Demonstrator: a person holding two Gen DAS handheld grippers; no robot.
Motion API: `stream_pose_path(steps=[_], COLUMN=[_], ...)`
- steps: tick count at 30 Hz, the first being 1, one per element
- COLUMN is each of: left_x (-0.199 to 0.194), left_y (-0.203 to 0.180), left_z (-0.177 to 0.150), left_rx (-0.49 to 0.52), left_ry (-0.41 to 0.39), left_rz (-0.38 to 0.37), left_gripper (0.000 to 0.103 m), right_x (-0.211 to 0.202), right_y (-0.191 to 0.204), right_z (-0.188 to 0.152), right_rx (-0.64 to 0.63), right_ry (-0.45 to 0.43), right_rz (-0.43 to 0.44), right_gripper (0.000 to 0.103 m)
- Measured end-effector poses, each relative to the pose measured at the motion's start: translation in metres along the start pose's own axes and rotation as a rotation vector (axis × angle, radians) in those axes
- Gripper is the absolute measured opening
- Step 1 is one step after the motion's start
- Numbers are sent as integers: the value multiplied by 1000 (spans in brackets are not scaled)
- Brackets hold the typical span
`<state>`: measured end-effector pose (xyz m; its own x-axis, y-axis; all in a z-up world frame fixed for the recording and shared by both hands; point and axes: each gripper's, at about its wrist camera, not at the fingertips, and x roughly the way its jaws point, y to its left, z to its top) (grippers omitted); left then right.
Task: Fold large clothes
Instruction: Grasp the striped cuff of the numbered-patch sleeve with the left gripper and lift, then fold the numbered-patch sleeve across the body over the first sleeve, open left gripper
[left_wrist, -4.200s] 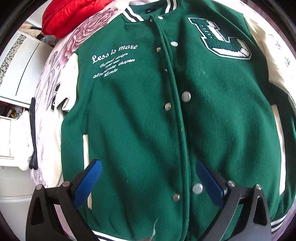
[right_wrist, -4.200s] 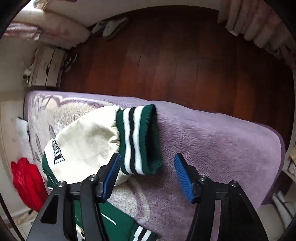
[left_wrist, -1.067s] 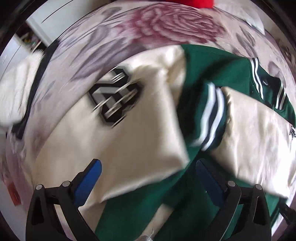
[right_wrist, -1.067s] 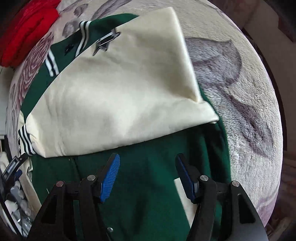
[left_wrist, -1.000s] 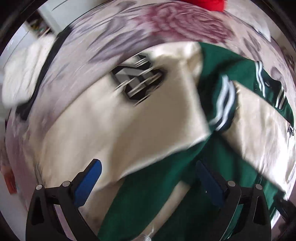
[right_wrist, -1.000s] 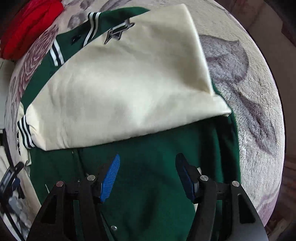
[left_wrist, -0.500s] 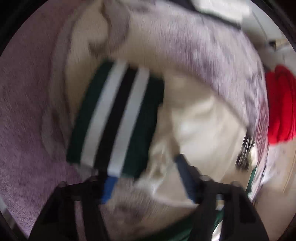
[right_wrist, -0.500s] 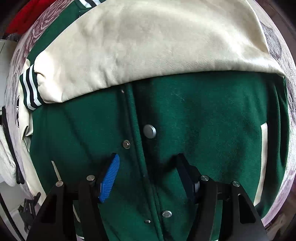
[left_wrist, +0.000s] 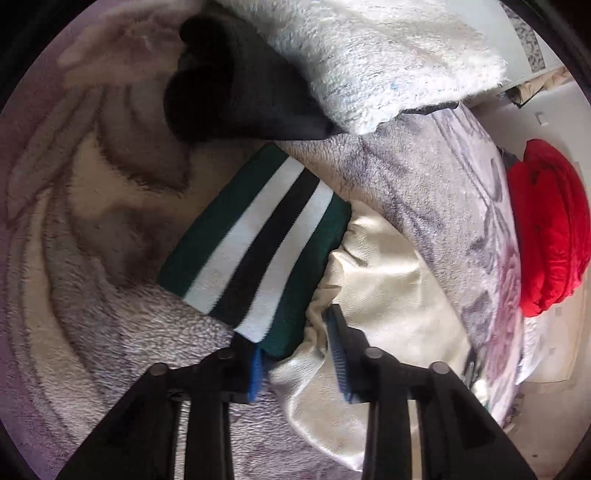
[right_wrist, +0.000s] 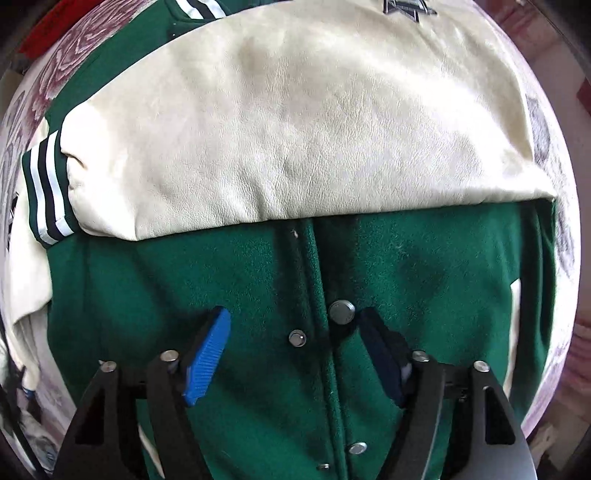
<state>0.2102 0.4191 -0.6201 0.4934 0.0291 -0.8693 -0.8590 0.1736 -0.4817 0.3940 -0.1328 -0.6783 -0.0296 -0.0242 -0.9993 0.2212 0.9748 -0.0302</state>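
Note:
A green varsity jacket (right_wrist: 258, 295) with cream sleeves lies front up on the bed. One cream sleeve (right_wrist: 295, 122) is folded across its chest, its striped cuff (right_wrist: 46, 192) at the left. My right gripper (right_wrist: 291, 347) is open just above the green front, over the snap buttons. In the left wrist view the other cream sleeve (left_wrist: 388, 295) lies out on the blanket with its striped cuff (left_wrist: 258, 243). My left gripper (left_wrist: 295, 350) has narrowed around the sleeve's end at the cuff, with fabric bunched between the blue pads.
A purple and grey patterned fleece blanket (left_wrist: 92, 295) covers the bed. A black garment (left_wrist: 229, 77) and a white fluffy one (left_wrist: 388, 55) lie beyond the cuff. A red garment (left_wrist: 550, 229) lies at the right.
My left gripper swung from over the jacket to the outstretched sleeve and closed on its cuff end. My right gripper moved down over the green front; the folded sleeve stays put.

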Motion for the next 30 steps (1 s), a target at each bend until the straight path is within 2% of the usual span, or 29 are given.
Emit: stream_pose_path(steps=[1,3,6,8,10,11,13,15,19,21,25,27,30], left_x=[0,3,11,12,4,2,-14,-30,-75,-98,-136,-150,-157], left_y=[-2,-11,-31,-44,-50,-56,-66,-84,-131,-166,-220,-252,-298], left_z=[-1,-7,-11,-11,-10,-8,-5,-4,-9,-18,-53,-81,-136], left_rx=[15,61,155,174,183,193,207,254,392,496,686,788,940], left_ry=[1,-10,-48,-100,-170,-190,-241,-294,-407,-469,-537,-541,-504], left_rz=[-21,-42,41,77,113,118,114,106,80,62,41,15,-31], left_gripper=[44,65,68,68,24,15,13,13,12,12,12,12,11], right_x=[0,-5,-12,-15,-19,-23,-32,-40,-50,-53,-60,-65,-65], right_y=[21,27,29,34,53,63,75,87,109,116,119,114,77], right_z=[5,4,-1,-2,6,10,11,16,31,41,44,52,58], right_rx=[-8,-20,-20,-29,-50,-68,-115,-162,-246,-270,-279,-270,-218], right_ry=[-13,-21,-17,-20,-46,-67,-116,-170,-253,-265,-276,-274,-257], right_rz=[-3,3,24,20,-15,-48,-134,-207,-288,-289,-244,-201,-120], right_gripper=[85,85,85,85,85,85,91,91,92,92,92,92,92])
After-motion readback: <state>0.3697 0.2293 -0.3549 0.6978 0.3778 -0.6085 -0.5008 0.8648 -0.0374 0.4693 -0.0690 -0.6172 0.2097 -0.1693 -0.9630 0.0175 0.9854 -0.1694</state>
